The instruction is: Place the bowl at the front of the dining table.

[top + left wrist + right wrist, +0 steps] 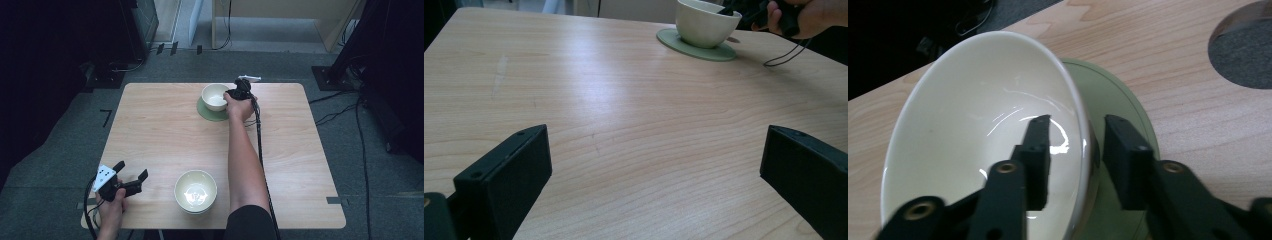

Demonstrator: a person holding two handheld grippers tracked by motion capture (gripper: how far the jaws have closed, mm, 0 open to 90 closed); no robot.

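Note:
A white bowl [214,95] sits on a green coaster [207,114] at the far middle of the table. My right gripper [235,94] is at the bowl's right side. In the right gripper view its jaws [1078,122] straddle the bowl's rim: one finger is inside the bowl [963,115], the other outside over the coaster [1113,95]. A gap shows on each side of the wall, so the gripper is open. My left gripper [132,169] hovers open over the near left corner, with bare wood between its fingers [654,150].
A second, pale green bowl [195,191] stands near the front edge, right of the left gripper. The right forearm [242,155] stretches across the table beside it, its cable trailing along. Bare wood [155,125] spans the left half. Cables lie on the floor at right.

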